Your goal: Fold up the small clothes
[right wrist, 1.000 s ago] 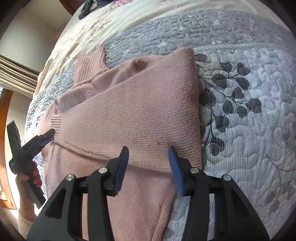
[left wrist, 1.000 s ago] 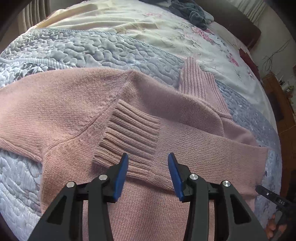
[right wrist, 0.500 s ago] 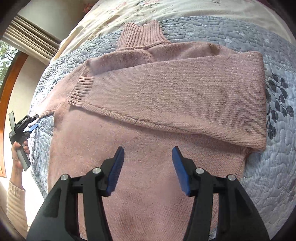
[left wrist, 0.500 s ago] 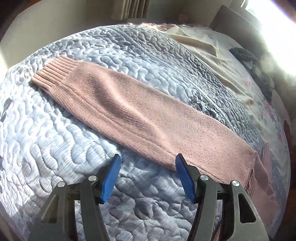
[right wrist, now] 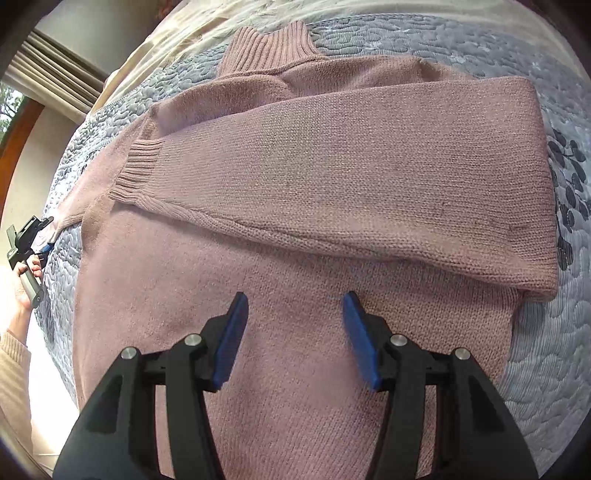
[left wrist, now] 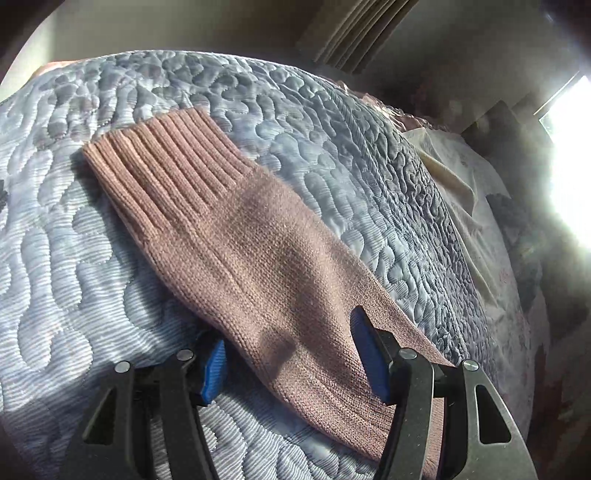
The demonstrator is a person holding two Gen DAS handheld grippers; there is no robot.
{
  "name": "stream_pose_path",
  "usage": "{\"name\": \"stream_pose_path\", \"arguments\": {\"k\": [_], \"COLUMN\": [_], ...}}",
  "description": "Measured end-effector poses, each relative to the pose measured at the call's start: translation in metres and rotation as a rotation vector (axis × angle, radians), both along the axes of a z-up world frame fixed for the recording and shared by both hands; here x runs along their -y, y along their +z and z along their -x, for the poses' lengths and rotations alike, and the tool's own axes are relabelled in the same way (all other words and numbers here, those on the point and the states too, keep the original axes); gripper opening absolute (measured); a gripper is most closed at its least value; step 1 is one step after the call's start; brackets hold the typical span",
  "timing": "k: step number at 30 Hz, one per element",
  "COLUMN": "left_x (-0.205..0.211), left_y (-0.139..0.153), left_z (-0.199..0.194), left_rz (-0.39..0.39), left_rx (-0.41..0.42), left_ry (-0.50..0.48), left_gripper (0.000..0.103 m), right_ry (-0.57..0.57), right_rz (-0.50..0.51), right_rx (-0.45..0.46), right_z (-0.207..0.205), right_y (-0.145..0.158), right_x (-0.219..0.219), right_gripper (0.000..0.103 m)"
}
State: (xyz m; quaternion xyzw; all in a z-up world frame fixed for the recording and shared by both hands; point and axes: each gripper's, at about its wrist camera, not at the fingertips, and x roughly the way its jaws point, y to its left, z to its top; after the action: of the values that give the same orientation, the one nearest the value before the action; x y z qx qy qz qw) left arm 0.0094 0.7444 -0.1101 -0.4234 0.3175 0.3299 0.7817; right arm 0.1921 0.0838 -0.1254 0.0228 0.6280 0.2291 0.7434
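Note:
A pink knitted sweater (right wrist: 280, 280) lies flat on the bed, its ribbed collar (right wrist: 269, 48) at the far end. One sleeve (right wrist: 369, 173) is folded across the chest. The other sleeve (left wrist: 266, 251) stretches out over the quilt, ribbed cuff (left wrist: 162, 166) at its far end. My left gripper (left wrist: 288, 350) is open and straddles this sleeve low down, one blue pad on each side of it. My right gripper (right wrist: 295, 332) hangs open just above the sweater's lower body. In the right wrist view the left gripper (right wrist: 29, 236) shows small at the left edge, held by a hand.
A grey-blue quilted bedspread (left wrist: 332, 147) with a dark leaf print (right wrist: 569, 177) covers the bed. A cream floral sheet (left wrist: 465, 192) and dark clothes (left wrist: 517, 221) lie further up. Curtains (left wrist: 354, 33) and a bright window (left wrist: 569, 158) are behind. The bed edge is by the hand (right wrist: 26, 280).
My left gripper swung from the sweater's body out along the extended sleeve and dropped low around it near the cuff. My right gripper drew back to hover over the sweater's lower body.

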Motion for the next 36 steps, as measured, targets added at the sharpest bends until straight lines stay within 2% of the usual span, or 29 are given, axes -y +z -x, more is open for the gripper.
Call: {"name": "stream_pose_path", "arguments": {"k": [3, 6, 8, 11, 16, 23, 30, 36], "left_x": [-0.002, -0.002, 0.000, 0.013, 0.068, 0.172, 0.265, 0.325], "left_y": [0.002, 0.005, 0.010, 0.026, 0.065, 0.095, 0.089, 0.060], "left_z": [-0.002, -0.005, -0.004, -0.006, -0.029, -0.077, -0.115, -0.134], "left_rz": [-0.009, -0.025, -0.036, -0.072, -0.170, -0.180, -0.155, -0.129], "left_rx": [0.000, -0.017, -0.006, 0.024, 0.081, 0.158, 0.188, 0.169], "left_ry": [0.013, -0.007, -0.019, -0.044, -0.213, -0.432, -0.567, -0.639], "left_gripper": [0.052, 0.016, 0.010, 0.008, 0.007, 0.007, 0.007, 0.007], "right_ry": [-0.008, -0.009, -0.009, -0.008, -0.015, -0.018, -0.024, -0.054], "right_rz": [-0.016, -0.021, -0.018, -0.013, -0.020, -0.033, -0.029, -0.043], "right_rx": [-0.002, -0.002, 0.000, 0.003, -0.009, 0.020, 0.041, 0.014], "right_z": [0.000, 0.000, 0.000, 0.002, 0.005, 0.015, 0.017, 0.012], "right_y": [-0.001, -0.002, -0.001, 0.001, 0.006, 0.025, 0.031, 0.019], "right_x": [0.003, 0.004, 0.002, 0.003, 0.005, 0.016, 0.029, 0.038], "right_gripper": [0.054, 0.054, 0.053, 0.053, 0.053, 0.053, 0.054, 0.054]}}
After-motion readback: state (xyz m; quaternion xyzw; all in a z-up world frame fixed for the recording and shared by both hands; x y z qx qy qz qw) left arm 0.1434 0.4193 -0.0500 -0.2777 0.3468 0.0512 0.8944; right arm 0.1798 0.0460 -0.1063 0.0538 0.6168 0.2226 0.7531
